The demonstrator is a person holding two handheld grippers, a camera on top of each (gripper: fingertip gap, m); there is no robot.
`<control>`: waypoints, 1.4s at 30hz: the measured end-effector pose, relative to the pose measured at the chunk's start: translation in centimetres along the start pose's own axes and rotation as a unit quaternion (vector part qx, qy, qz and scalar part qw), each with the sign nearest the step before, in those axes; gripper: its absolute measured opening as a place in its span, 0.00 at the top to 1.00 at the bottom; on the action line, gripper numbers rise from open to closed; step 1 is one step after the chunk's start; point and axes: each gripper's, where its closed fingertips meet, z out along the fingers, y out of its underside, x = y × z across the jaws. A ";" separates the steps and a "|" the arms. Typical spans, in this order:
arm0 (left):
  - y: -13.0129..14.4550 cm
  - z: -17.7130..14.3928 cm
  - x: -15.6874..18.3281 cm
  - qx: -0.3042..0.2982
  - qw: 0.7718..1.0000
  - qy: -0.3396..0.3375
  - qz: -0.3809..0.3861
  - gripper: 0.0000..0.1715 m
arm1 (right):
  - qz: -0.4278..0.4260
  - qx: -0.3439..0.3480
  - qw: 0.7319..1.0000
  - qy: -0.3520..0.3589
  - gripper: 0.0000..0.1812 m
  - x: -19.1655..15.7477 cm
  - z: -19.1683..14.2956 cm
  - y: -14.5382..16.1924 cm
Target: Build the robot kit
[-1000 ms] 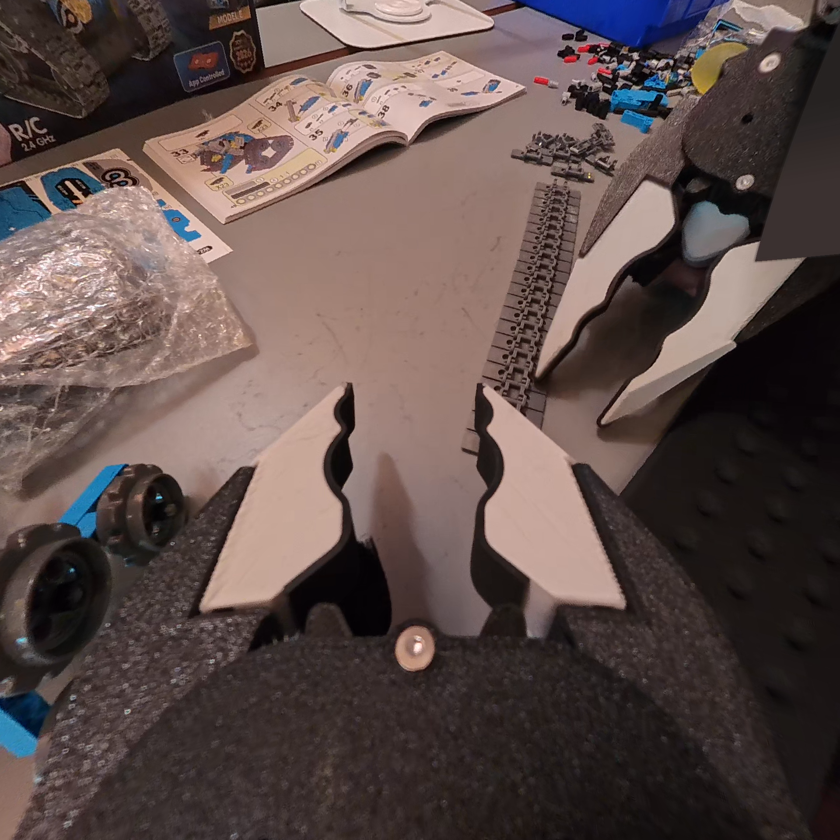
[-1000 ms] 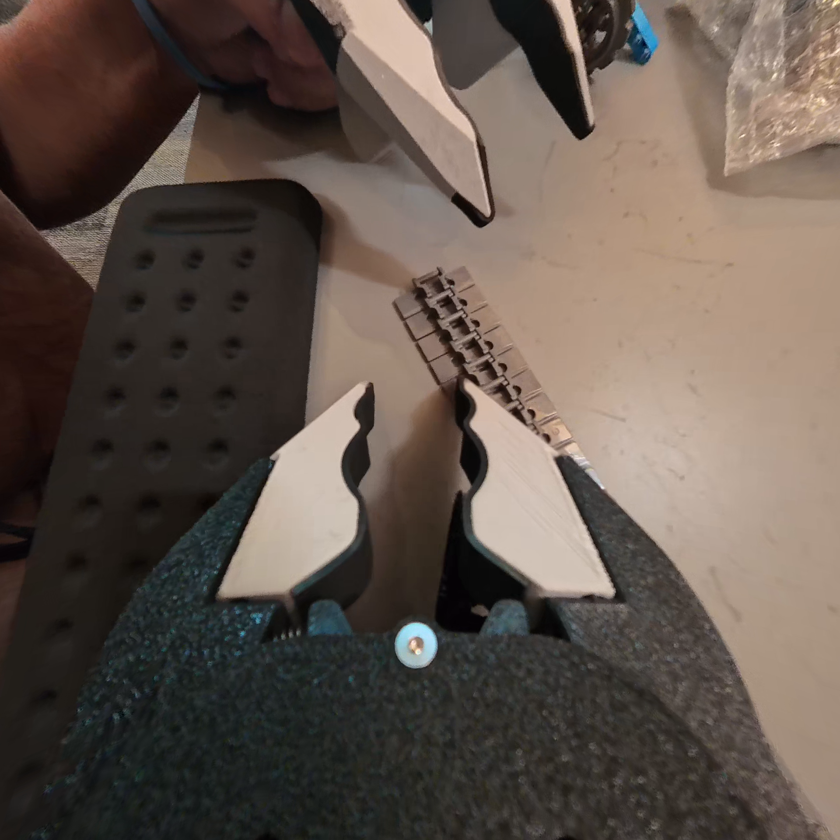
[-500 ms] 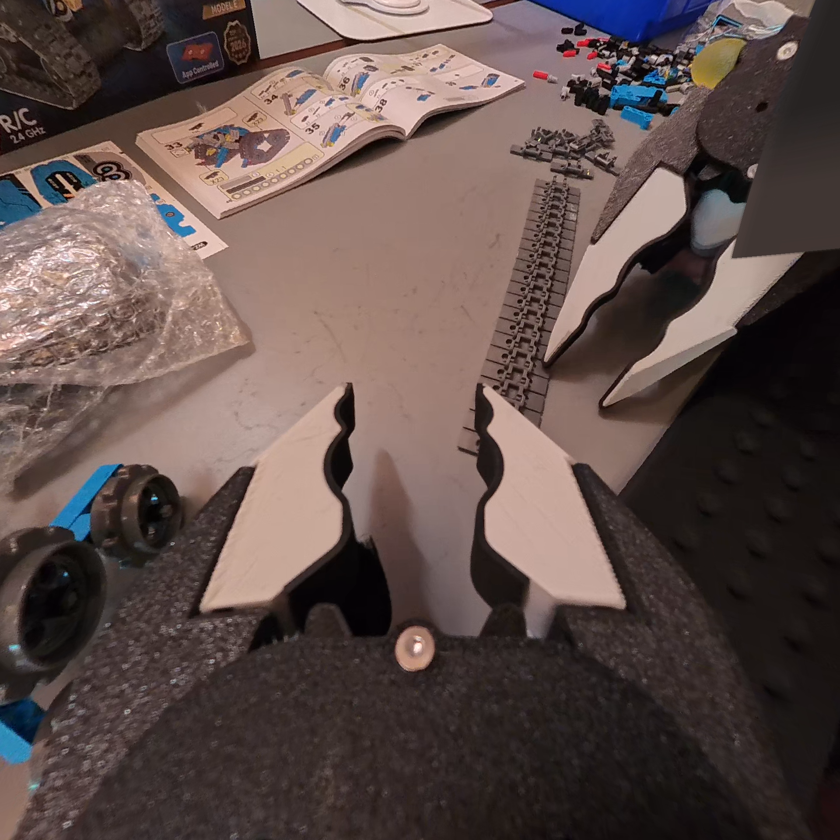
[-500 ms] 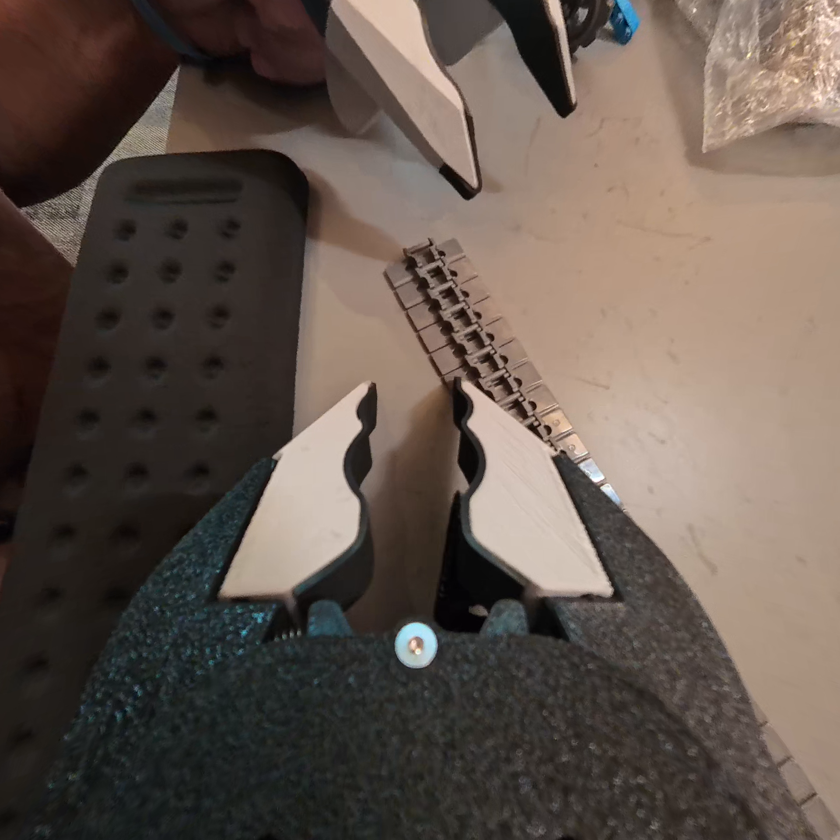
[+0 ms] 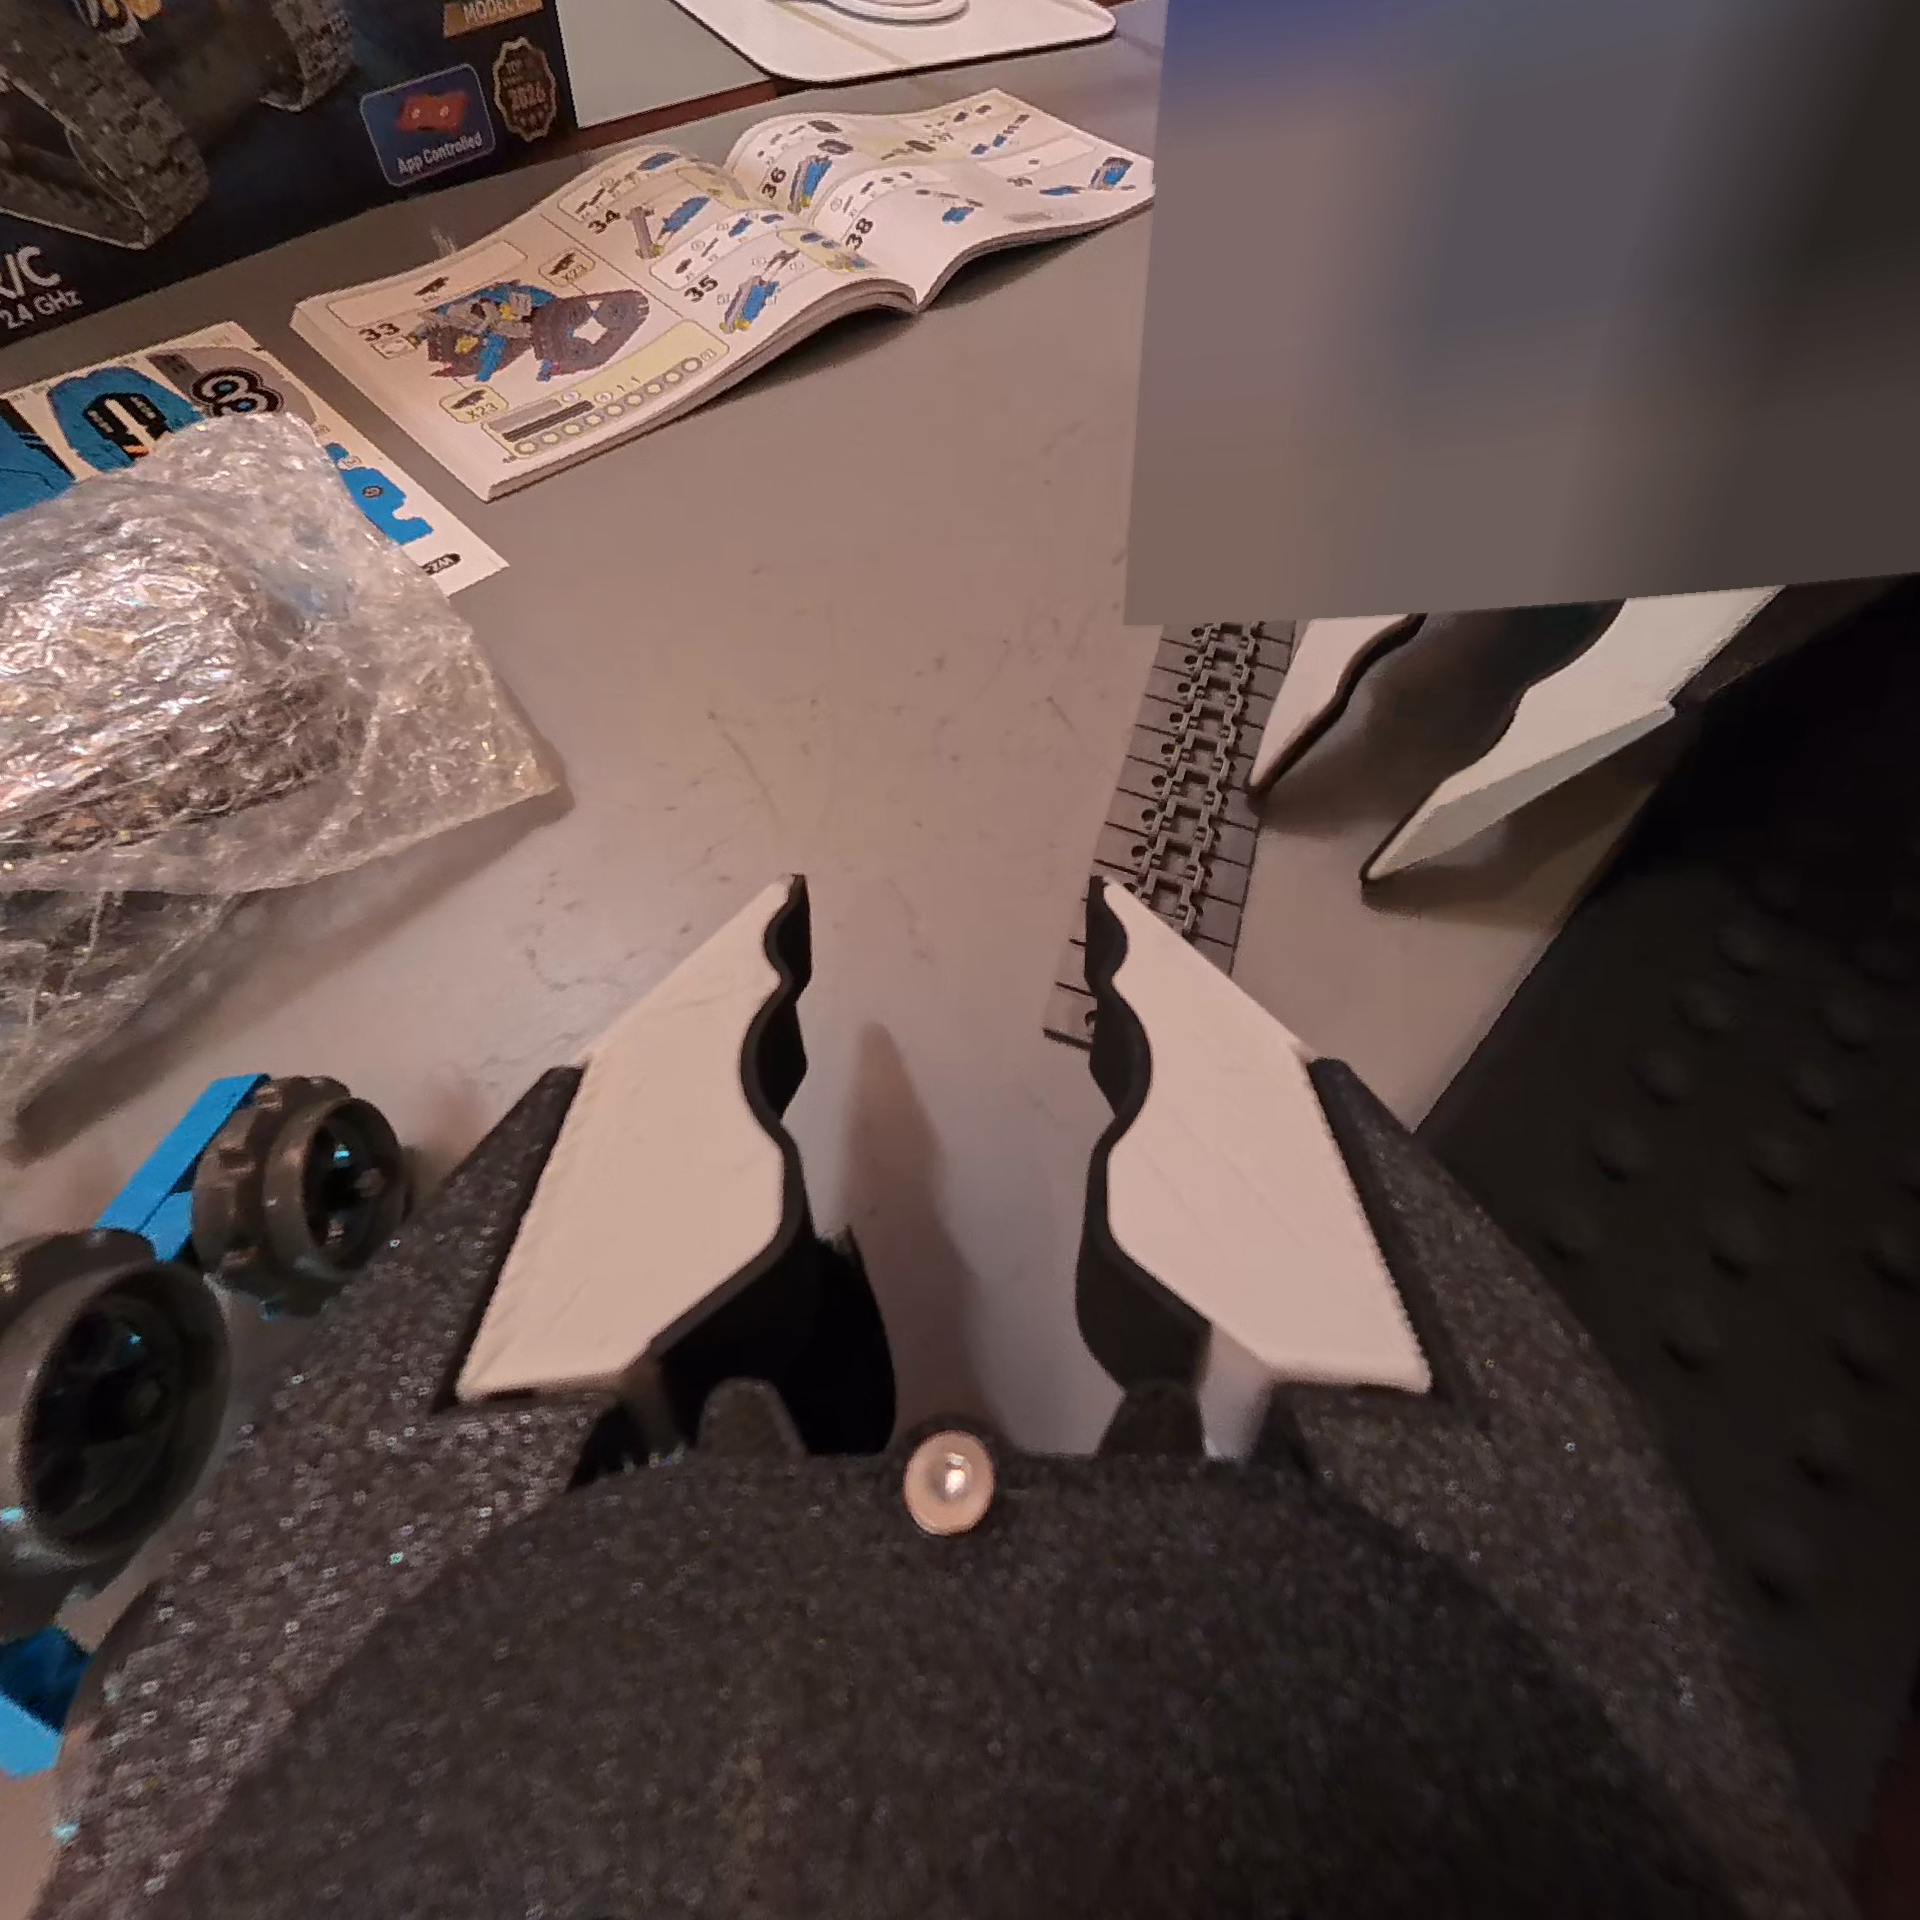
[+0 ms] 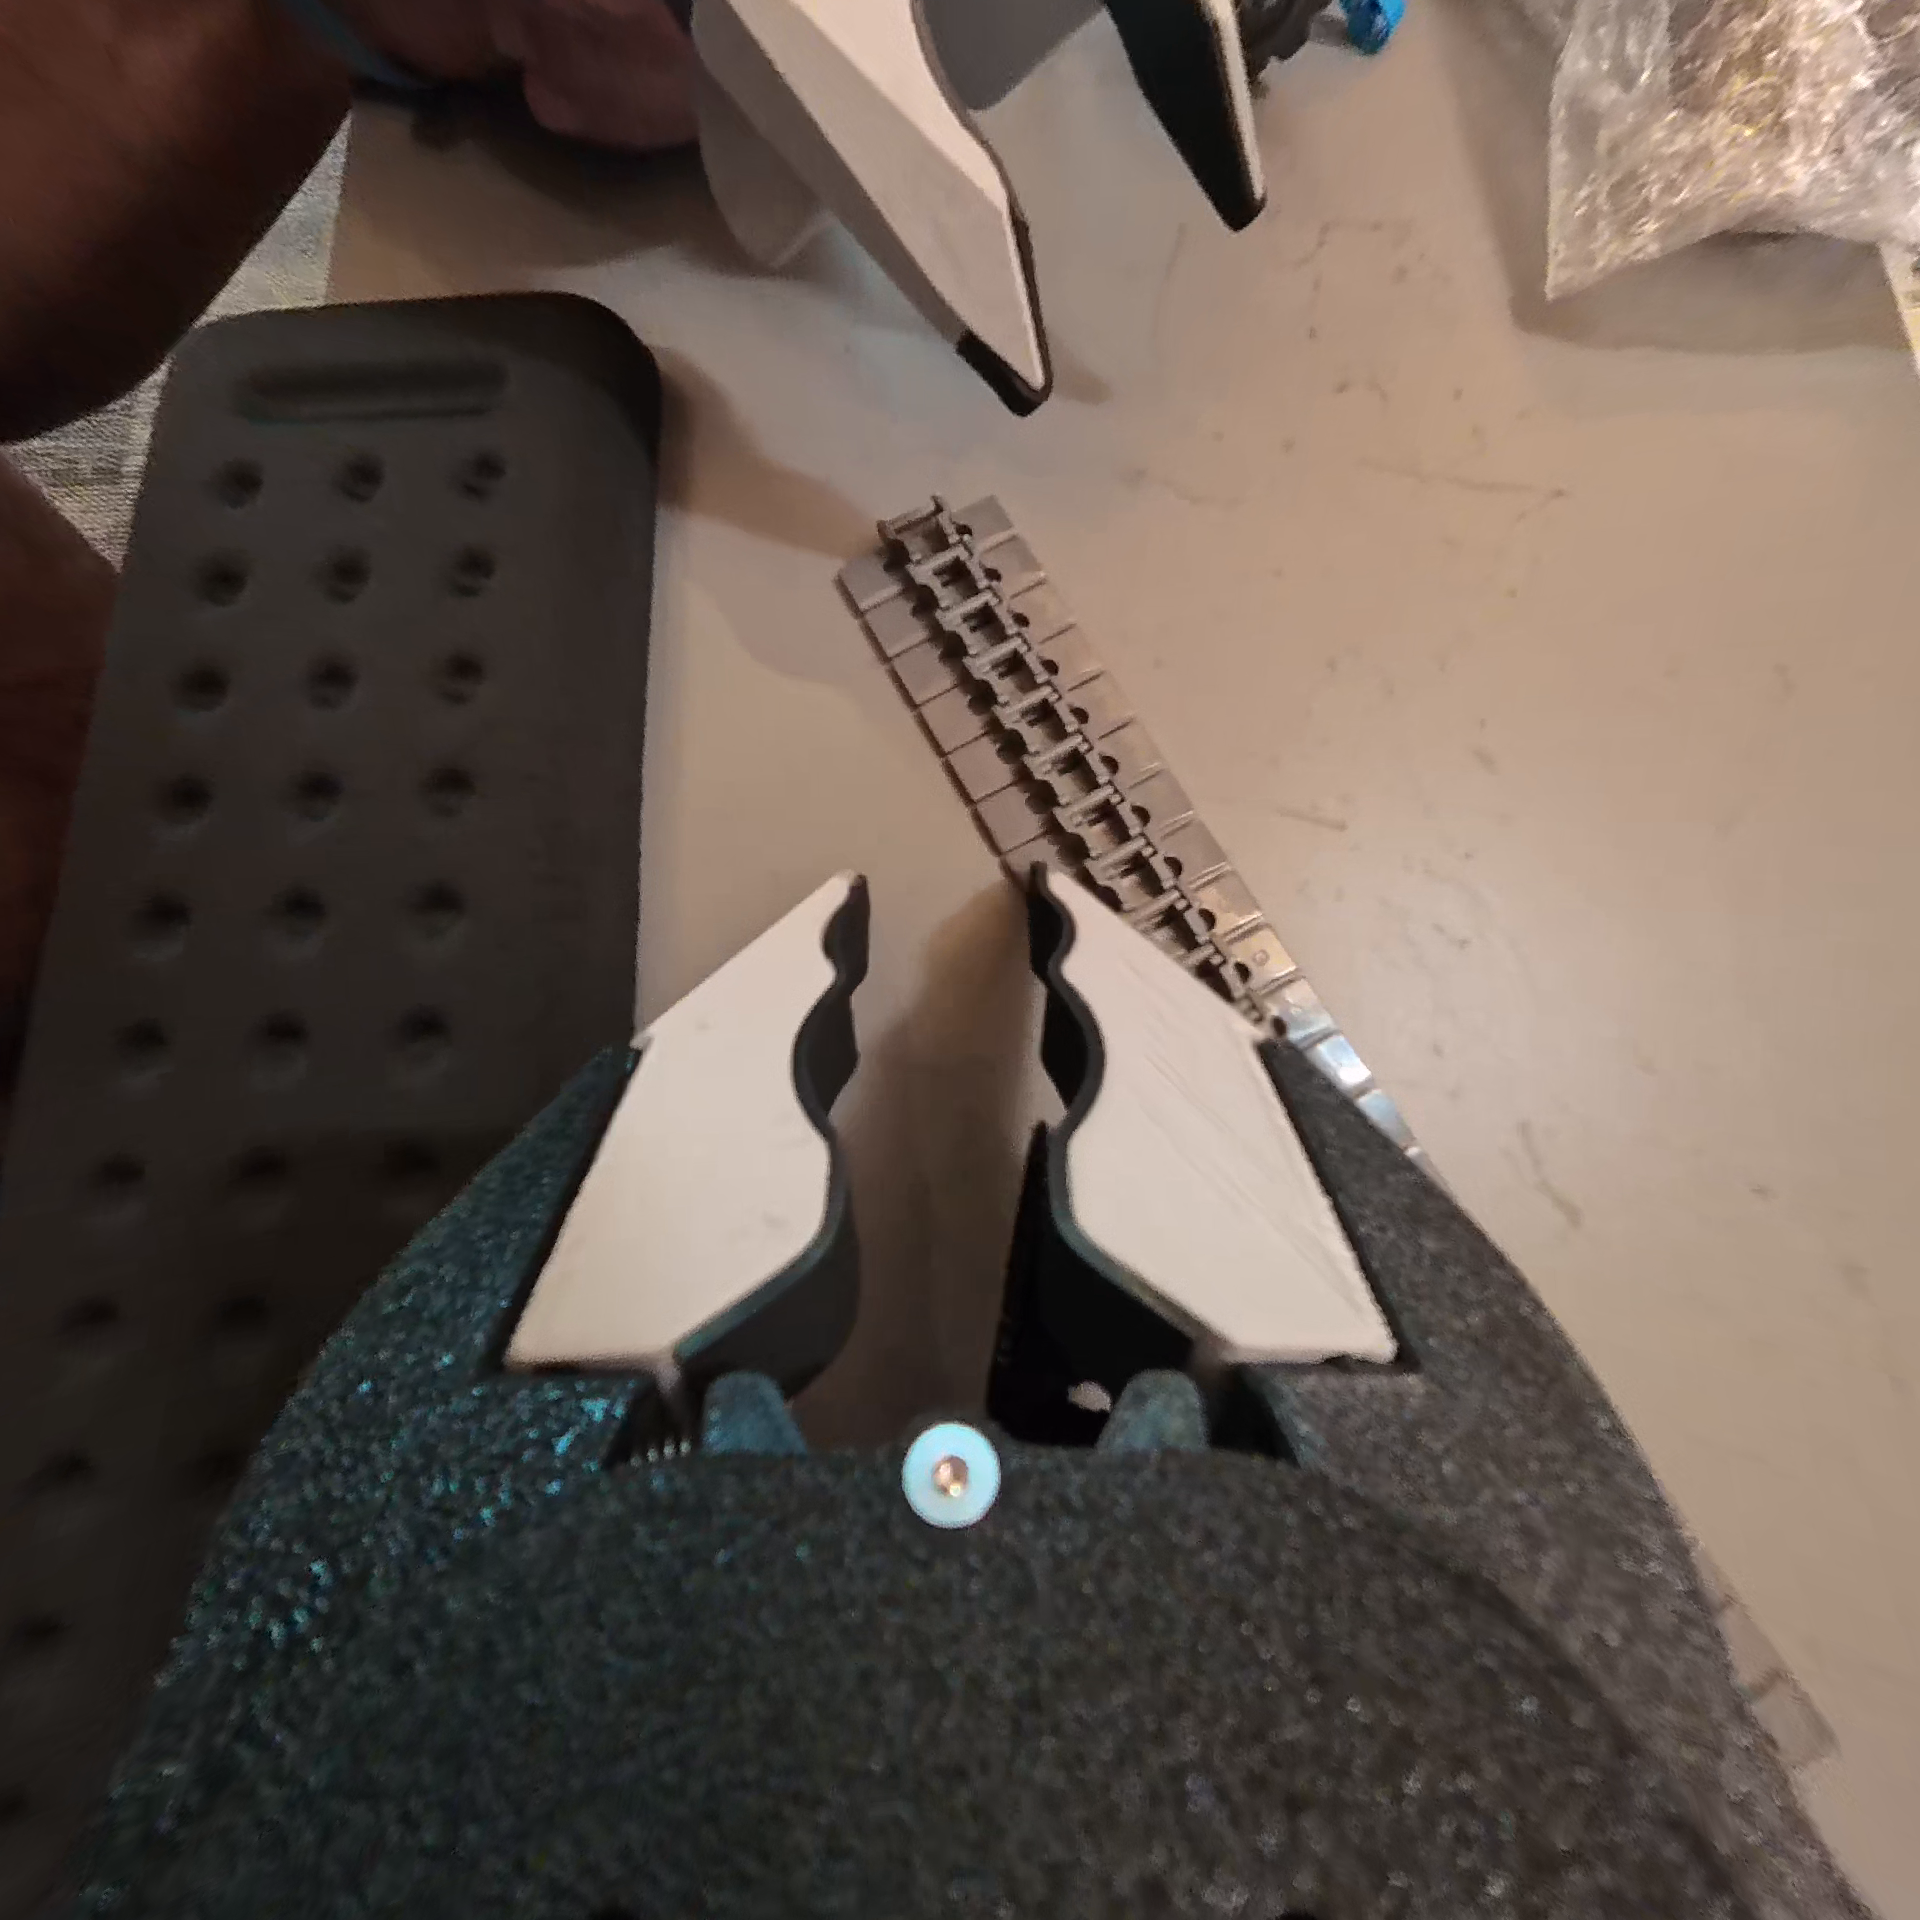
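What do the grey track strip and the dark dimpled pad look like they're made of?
Track strip: probably moulded plastic, matte grey, with crisp identical hinged links. Dimpled pad: looks like soft rubber or foam, dull black, with rounded corners and shallow pressed dimples; which one is unclear.

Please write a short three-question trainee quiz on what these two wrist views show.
1. True or false: the left tongs grip the grey track.
2. The black pad has: A) round holes, B) stripes, C) a smooth face.
3. Fill in: the open booklet lies beyond the crinkled plastic ____.

Key
1. False: both the left and right tongs are open and empty; the track lies flat on the table.
2. A.
3. bag.
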 end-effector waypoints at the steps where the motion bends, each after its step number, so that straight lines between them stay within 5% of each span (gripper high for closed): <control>1: 0.0 0.0 0.0 0.001 1.000 0.000 0.000 0.69 | -0.005 0.004 1.000 0.008 0.83 0.2 -0.2 -0.1; 25: 0.0 0.0 0.0 0.000 1.000 0.001 0.000 0.69 | 0.008 -0.004 1.000 0.027 0.82 1.1 -0.8 0.9; 33: 0.0 0.1 0.0 -0.002 1.000 0.001 0.001 0.69 | 0.031 0.053 0.995 0.077 0.83 1.9 -3.2 1.2; 42: 0.0 0.1 0.1 -0.001 1.000 0.002 0.003 0.69 | 0.021 0.019 0.998 0.065 0.82 1.5 -1.6 1.8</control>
